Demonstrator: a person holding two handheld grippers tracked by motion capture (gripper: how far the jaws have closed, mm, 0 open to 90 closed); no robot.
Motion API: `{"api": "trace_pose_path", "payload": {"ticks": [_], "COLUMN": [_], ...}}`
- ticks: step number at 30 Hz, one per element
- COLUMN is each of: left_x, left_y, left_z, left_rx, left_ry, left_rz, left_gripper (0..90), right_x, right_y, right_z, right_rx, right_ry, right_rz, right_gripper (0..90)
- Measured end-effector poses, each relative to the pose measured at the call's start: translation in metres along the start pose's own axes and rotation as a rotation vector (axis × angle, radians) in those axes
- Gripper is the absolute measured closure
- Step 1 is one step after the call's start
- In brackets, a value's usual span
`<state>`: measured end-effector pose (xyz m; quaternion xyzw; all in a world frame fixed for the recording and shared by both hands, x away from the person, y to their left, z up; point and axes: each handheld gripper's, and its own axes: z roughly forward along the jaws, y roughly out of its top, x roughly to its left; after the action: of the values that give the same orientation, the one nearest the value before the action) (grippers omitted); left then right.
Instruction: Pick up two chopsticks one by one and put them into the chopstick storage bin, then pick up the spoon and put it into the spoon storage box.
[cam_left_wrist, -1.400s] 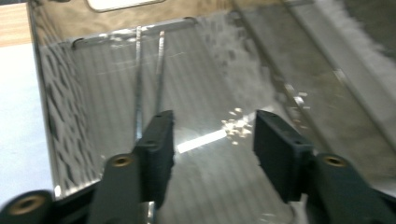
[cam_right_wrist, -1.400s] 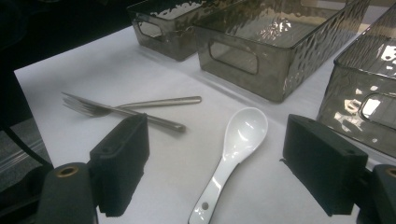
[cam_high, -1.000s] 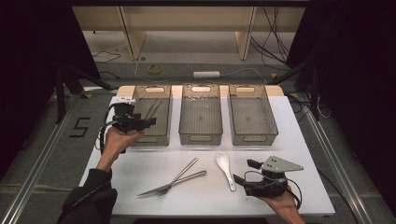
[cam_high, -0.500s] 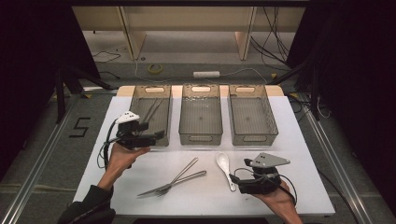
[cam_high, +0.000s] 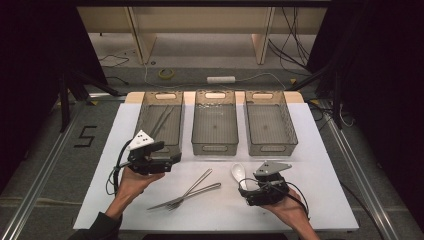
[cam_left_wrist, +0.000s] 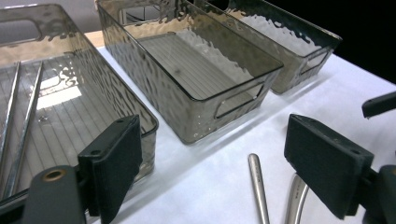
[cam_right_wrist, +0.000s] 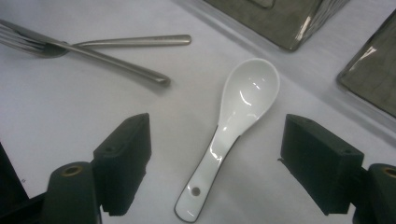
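Observation:
A white ceramic spoon (cam_high: 238, 173) lies on the white table, bowl toward the bins. My right gripper (cam_high: 248, 192) stands open just behind it. In the right gripper view the spoon (cam_right_wrist: 243, 107) has its handle between the wide jaws of the right gripper (cam_right_wrist: 223, 165), untouched, and they have just been closing a little. My left gripper (cam_high: 172, 160) hangs at the front edge of the left bin (cam_high: 160, 122), which holds metal chopsticks (cam_left_wrist: 23, 116). The left gripper (cam_left_wrist: 219, 172) is empty, and its jaws have just been opening.
Three clear grey bins stand in a row at the back: the left one, a middle bin (cam_high: 215, 122) and a right bin (cam_high: 270, 122), these two bare inside. A fork and another metal utensil (cam_high: 190, 190) lie crossed between my hands.
The left gripper has come back from over the left bin to its front edge. The right gripper has shifted left, up to the spoon's handle.

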<state>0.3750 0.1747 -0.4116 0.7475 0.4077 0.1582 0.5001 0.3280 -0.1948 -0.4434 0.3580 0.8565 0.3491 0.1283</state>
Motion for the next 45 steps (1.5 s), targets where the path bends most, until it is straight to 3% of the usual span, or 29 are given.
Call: {"api": "trace_pose_path", "payload": {"ticks": [6, 16, 27, 45], "left_x": [-0.008, -0.016, -0.017, -0.019], "left_y": [-0.009, -0.018, -0.021, -0.024], "left_z": [-0.003, -0.010, -0.017, -0.023], "left_rx": [-0.006, -0.013, -0.028, -0.040], "left_ry": [-0.020, -0.040, -0.029, -0.031], "left_rz": [0.016, 0.009, -0.005, 0.003], "left_gripper": [17.4, 16.5, 16.4, 16.4], "right_x": [0.002, 0.002, 0.001, -0.005], "right_y": [0.002, 0.005, 0.008, 0.011], "right_z": [0.006, 0.015, 0.024, 0.043], "right_rx": [0.042, 0.093, 0.149, 0.284], "right_ry": [-0.003, -0.007, -0.005, -0.023], "right_rz": [-0.018, -0.022, -0.024, -0.001], "right_gripper": [25.9, 26.0, 28.9, 46.3]}}
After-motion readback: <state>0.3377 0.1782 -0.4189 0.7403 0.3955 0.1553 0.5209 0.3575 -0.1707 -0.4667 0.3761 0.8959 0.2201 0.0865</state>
